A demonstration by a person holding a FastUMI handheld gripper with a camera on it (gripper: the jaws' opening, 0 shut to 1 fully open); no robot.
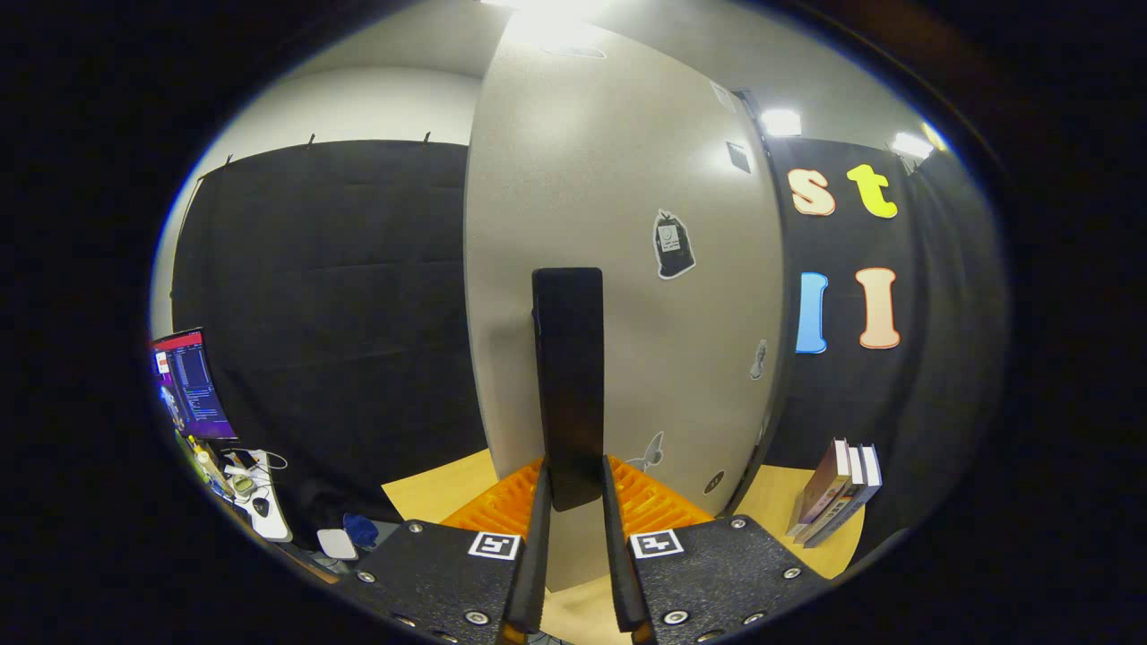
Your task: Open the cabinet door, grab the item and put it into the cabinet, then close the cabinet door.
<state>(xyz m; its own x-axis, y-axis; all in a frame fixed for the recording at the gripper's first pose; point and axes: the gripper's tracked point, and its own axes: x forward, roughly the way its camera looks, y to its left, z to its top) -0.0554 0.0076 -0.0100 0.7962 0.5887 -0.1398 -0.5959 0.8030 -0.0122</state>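
between the two fingers of the gripper (573, 537) stands a dark flat handle (568, 385), long and narrow, fixed on the grey cabinet door (618, 269). the fingers are close together and each one presses on a side of the lower end of this handle, so the claw is clamped on it.

the handle is upright. its long axis goes from down to up, and its thin front edge points back toward the camera. the door behind it is also upright and goes away to the right, with some small stickers (674, 244) on its face.

i judge that the step in hand is moving the door by the handle. the hold is only on the low end, so if the pull goes to the side and not along the swing of the door, the fingers can slip off or twist on the smooth surface. a fast pull can also shake the cabinet on the wooden table (430, 488).

some books (838, 493) lean near the cabinet on the right, and an orange ribbed piece (502, 506) lies just ahead of the fingers. whether one of these is the item to store, i cannot tell.
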